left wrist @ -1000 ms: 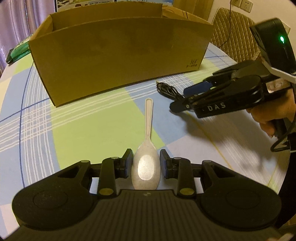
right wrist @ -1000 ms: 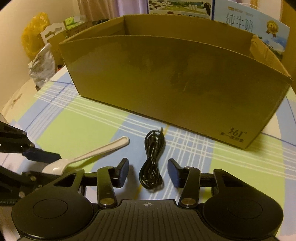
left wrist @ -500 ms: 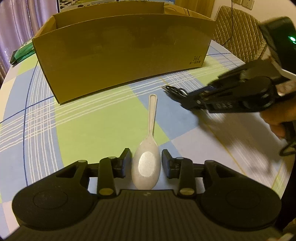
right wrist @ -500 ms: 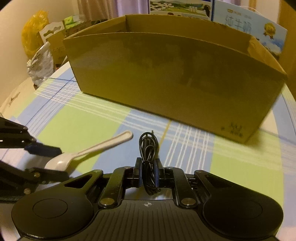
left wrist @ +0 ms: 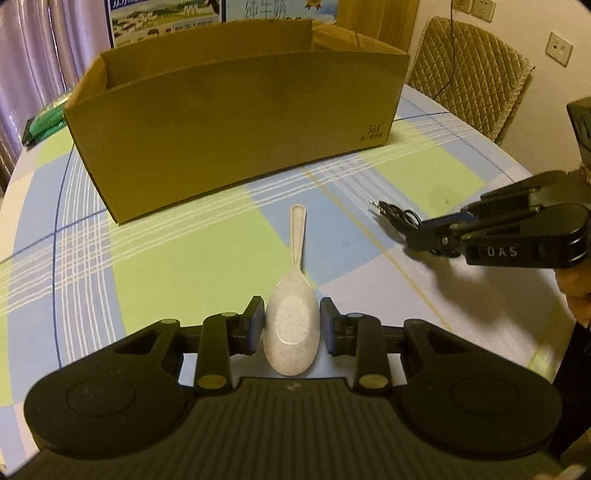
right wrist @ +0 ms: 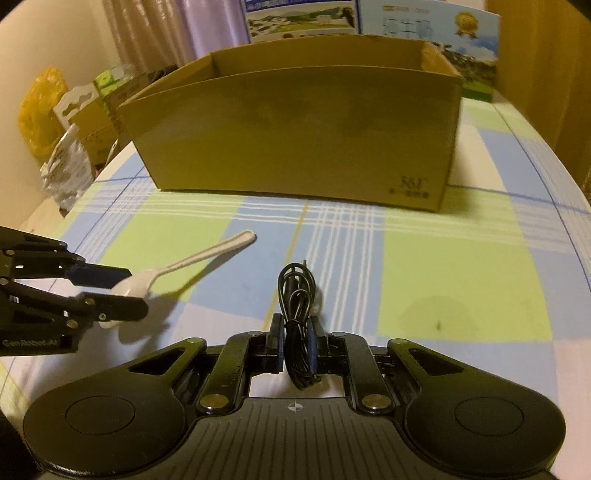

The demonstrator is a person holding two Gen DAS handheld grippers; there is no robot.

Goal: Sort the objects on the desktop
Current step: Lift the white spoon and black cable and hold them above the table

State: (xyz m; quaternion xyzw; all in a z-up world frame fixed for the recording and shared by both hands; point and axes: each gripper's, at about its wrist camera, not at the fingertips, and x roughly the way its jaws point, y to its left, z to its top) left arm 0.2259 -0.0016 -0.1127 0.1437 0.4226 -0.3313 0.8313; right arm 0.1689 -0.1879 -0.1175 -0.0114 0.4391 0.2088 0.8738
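Right now the left gripper (left wrist: pixel 291 319) has its two fingers on either side of the bowl of a white spoon (left wrist: pixel 293 325). Its blue pads (left wrist: pixel 255 325) sit just beside the bowl, with a thin gap on each side, so I cannot tell if it is squeezing the spoon or not. In the right wrist view the spoon (right wrist: pixel 192 264) looks a little off the desk, with its shadow below it. Its handle points toward the box.

The right gripper (right wrist: pixel 298 345) is clamped tight on a black cable (right wrist: pixel 297 306). The cable is coiled into a long bundle. One end sticks out past the fingers and the other end hangs down behind them. In the left wrist view, the right gripper (left wrist: pixel 424 230) comes in from the right side, with the cable (left wrist: pixel 397 215) poking out of its tip.

Both grippers are over a desk (left wrist: pixel 184 266) covered with a cloth of green, blue and white squares. A big open cardboard box (left wrist: pixel 236 122) stands on the desk, past the spoon and the cable. Behind the box are milk cartons (right wrist: pixel 428 26). A padded chair (left wrist: pixel 469 74) stands on the far right side of the desk.
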